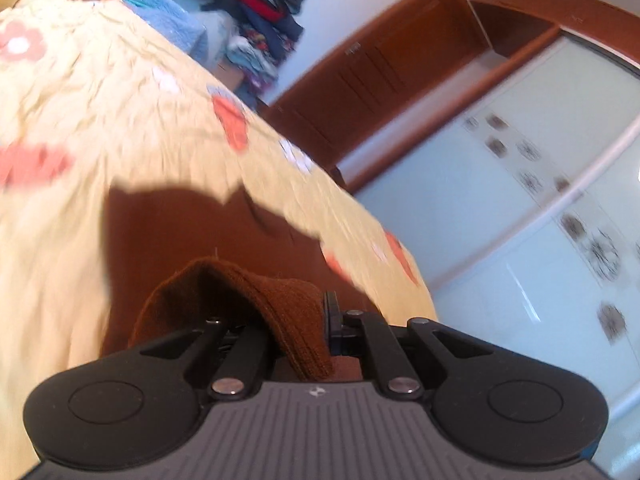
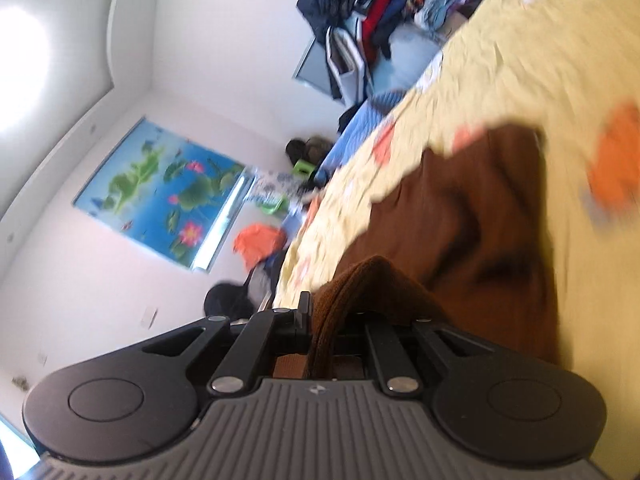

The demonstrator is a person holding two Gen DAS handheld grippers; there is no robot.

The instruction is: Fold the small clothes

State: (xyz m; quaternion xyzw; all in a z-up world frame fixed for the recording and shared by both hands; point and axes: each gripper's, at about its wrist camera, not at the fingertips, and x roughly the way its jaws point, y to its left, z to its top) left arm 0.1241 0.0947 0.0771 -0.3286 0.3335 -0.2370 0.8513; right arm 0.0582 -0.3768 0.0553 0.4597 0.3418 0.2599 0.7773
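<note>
Both views are tilted and smeared, so I'm reading this through blur. My left gripper [image 1: 304, 320] has its jaws pinched tight on a ribbed edge of the brown knit garment [image 1: 208, 240]; the fabric humps up over the fingers and drapes down between them. Beyond it the rest of the garment lies on the yellow flowered bedspread [image 1: 100, 100]. My right gripper [image 2: 332, 320] is likewise clamped on another ribbed edge of the same brown garment [image 2: 480, 208], which stretches away across the bedspread [image 2: 540, 40]. A heap of clothes [image 2: 368, 12] sits at the far end of the bed, and a lotus picture [image 2: 160, 188] hangs on the wall.
</note>
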